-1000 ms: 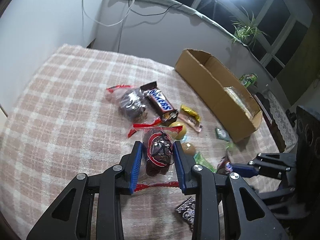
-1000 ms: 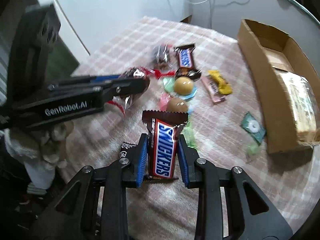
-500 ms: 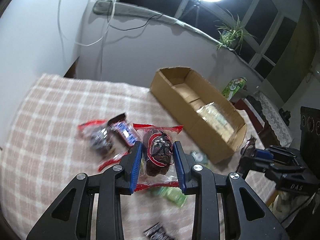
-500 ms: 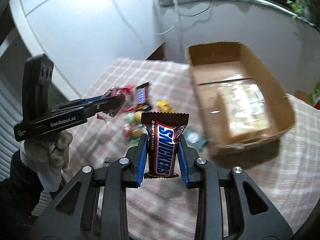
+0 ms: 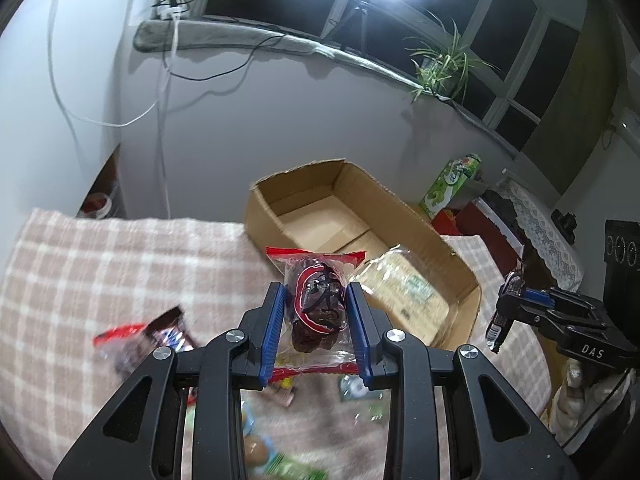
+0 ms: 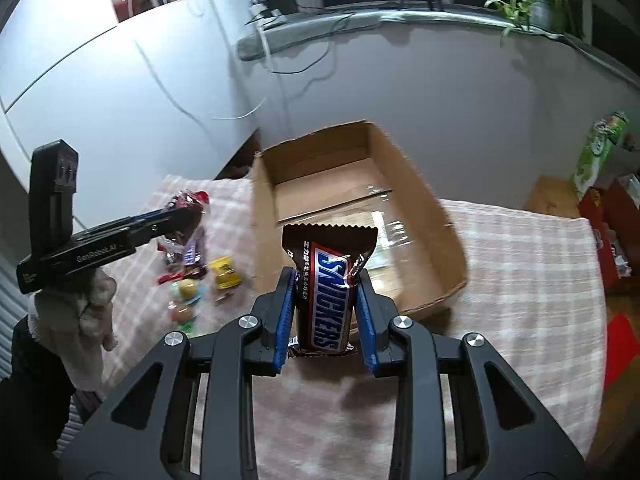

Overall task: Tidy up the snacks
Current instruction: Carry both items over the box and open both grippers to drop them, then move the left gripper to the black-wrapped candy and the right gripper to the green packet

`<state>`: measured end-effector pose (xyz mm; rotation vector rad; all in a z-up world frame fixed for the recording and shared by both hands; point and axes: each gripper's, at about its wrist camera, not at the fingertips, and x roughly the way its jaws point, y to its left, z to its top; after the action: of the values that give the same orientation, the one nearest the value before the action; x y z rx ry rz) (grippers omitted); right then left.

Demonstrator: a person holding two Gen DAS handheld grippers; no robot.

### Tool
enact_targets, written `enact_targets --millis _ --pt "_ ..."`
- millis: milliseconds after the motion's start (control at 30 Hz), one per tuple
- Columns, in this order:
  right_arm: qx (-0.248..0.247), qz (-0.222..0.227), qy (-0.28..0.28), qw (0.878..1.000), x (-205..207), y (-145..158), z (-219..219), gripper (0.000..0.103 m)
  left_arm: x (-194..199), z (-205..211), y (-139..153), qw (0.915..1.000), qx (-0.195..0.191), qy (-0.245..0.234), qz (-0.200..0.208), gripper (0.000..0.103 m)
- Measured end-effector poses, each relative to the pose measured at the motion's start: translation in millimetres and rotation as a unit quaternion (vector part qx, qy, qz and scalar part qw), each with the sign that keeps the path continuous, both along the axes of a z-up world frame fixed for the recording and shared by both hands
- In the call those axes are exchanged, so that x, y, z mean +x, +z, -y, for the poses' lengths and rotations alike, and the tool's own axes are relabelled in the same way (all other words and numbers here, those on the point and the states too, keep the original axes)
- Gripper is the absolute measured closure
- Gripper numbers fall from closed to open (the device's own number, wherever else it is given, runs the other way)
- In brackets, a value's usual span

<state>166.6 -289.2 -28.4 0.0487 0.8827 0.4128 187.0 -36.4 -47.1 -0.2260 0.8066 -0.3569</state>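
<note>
**Both my grippers loaded, the box just ahead**

My left gripper [image 5: 316,320] is clamped on a clear packet with red edges [image 5: 316,308]; something dark sits inside it, ringed with a red line. The blue pads [image 5: 273,332] press its sides, and the packet's top seam stands up past them toward 12 o'clock. Beyond it, from 12 round to 2 o'clock in my left view, lies the open cardboard box [image 5: 420,232], resting on the pink checked cloth [image 5: 100,264]. A pale, clear-wrapped pack [image 5: 404,292] lies in the near part of the box, its far part bare. At 9 o'clock on the cloth I make out a blurred Snickers bar beside another red-edged packet [image 5: 124,344]. More wrappers sit below my fingers at 6 o'clock, too smeared to name.

My right gripper [image 6: 326,308] is clamped on a Snickers bar [image 6: 328,292], held upright with its crimped end at 12 o'clock and the pads tight on both long sides. The box fills that view from 12 to 2 o'clock. At 9 o'clock, my left gripper shows side-on in my gloved left hand [image 6: 80,312], with its packet at the tip. Below it, at 8 o'clock on the cloth, lie a yellow sweet [image 6: 226,274] and two round, tan sweets [image 6: 188,288].
</note>
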Motion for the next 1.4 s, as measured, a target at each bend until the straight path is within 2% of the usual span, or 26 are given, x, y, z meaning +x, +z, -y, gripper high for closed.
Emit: enact_targets --millis 533,933,1033,1100,1133,1167,1400 --pt "-0.022 -0.013 -0.026 0.999 42.5 -15.3 34.1 0.073 47.8 35.5 -7.3 0.9995 0.017 -0.021 -0.016 0.073" --pt "-0.037 -0.022 -0.019 0.999 57.4 -24.9 26.3 0.073 53.6 50.4 -11.0 0.9989 0.03 -0.03 -0.022 0.073" --pt "-0.039 -0.023 -0.022 0.999 59.9 -26.3 25.8 0.073 53.3 52.4 -9.6 0.9986 0.032 -0.033 -0.024 0.067" --pt "-0.038 -0.021 -0.024 0.999 60.8 -25.9 26.3 0.058 52.3 53.1 -7.8 0.9987 0.033 -0.034 -0.022 0.055" --pt "-0.038 -0.015 -0.028 0.999 59.7 -24.5 27.0 0.043 51.9 53.7 -7.4 0.9987 0.033 -0.033 -0.021 0.05" --pt "-0.038 -0.009 -0.029 0.999 58.1 -22.8 27.3 0.035 51.5 53.5 -6.4 0.9988 0.032 -0.033 -0.02 0.05" --pt "-0.037 -0.001 -0.03 0.999 46.4 -15.5 29.2 0.033 42.6 45.1 2.0 0.9992 0.029 -0.026 -0.012 0.05"
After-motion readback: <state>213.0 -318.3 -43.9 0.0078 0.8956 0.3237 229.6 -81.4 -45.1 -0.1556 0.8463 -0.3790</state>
